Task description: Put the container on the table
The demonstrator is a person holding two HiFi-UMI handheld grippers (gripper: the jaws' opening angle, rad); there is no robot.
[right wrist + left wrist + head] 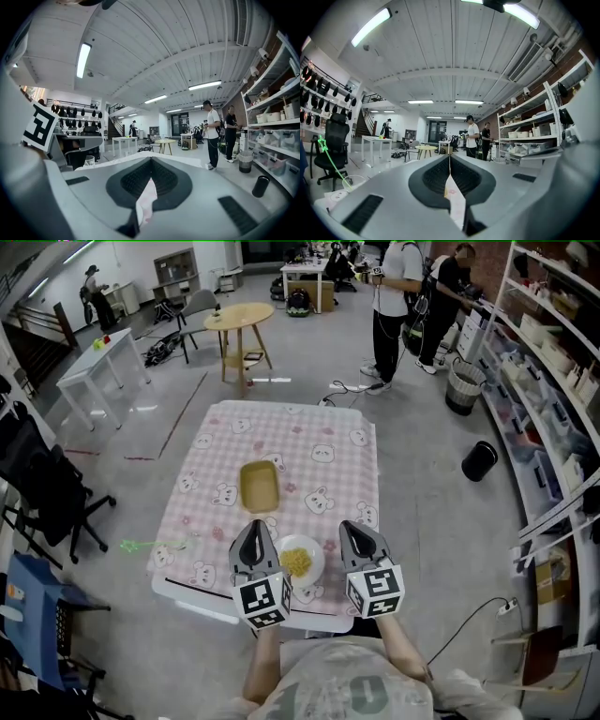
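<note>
A tan rectangular container (260,486) stands empty in the middle of the table (328,460), which wears a pink checked cloth. Closer to me, a white bowl (314,570) of yellow noodles sits by the front edge, between my two grippers. My left gripper (251,527) hovers just left of the bowl, with its jaws together and nothing in them. My right gripper (355,527) hovers just right of the bowl, also shut and empty. In the left gripper view the left gripper (450,158) points level across the room, as does the right gripper (151,160) in the right gripper view. A sliver of pink cloth shows behind each pair of pads.
A round wooden table (239,320) and a white desk (98,367) stand beyond the table. A black office chair (47,493) is at the left. Shelving (553,381), a bin (462,385) and a black can (479,460) line the right. Two people (394,296) stand at the back.
</note>
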